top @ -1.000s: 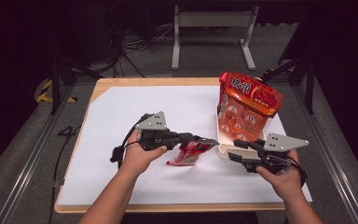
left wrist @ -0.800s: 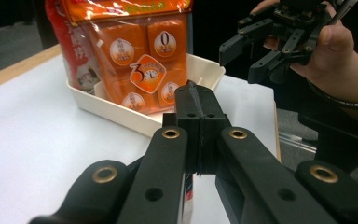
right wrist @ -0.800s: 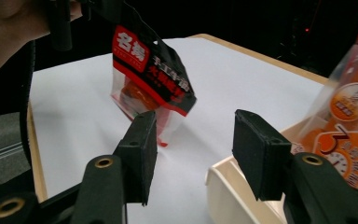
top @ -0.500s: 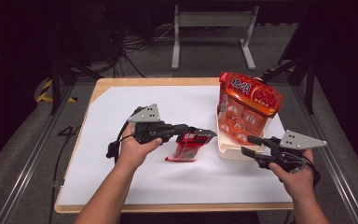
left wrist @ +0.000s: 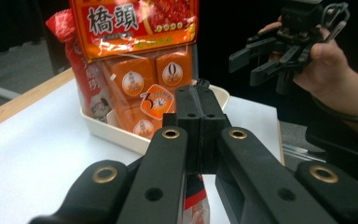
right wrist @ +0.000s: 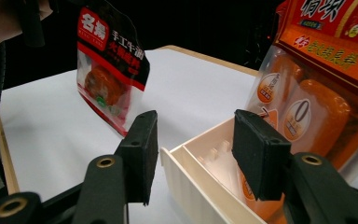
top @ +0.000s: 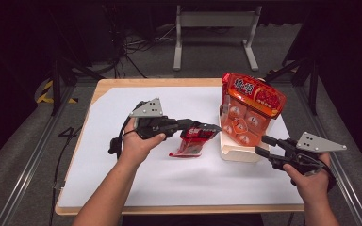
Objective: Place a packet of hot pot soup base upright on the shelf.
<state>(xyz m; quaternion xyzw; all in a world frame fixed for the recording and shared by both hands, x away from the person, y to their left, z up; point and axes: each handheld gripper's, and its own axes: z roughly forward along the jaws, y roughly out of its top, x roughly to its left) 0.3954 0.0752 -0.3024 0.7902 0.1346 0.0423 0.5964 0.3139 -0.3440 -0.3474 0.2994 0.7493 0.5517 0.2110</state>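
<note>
1. the small red and black snack pouch point(top: 193, 140) is clamped at its top edge by the left gripper point(top: 212, 127); in the left gripper view the jaws are seen pressed fully together, with the pouch hanging below them.
2. the pouch is held off the white sheet point(top: 122, 141), just left of the cream divided tray point(top: 233, 151), with its lower edge tilted down toward the sheet. a grip on the top seal is judged to let it hang flat, so that it can be lowered edge-first into a compartment.
3. the large orange bag of seasoning blocks point(top: 250, 110) is stood upright in the far part of the tray, leaning on its wall; the near compartment is seen bare in the right gripper view point(right wrist: 200, 154). this space is judged to be the place meant for the pouch.
4. the right gripper point(top: 260, 145) is held at the tray's right near corner with its jaws apart and nothing between the pads; the tray's rim is seen beyond the gap in the right gripper view, not touched.
5. the right gripper is judged to be kept clear of the tray so that the path over the open compartment is left free.
6. the pouch is not yet over the tray.
</note>
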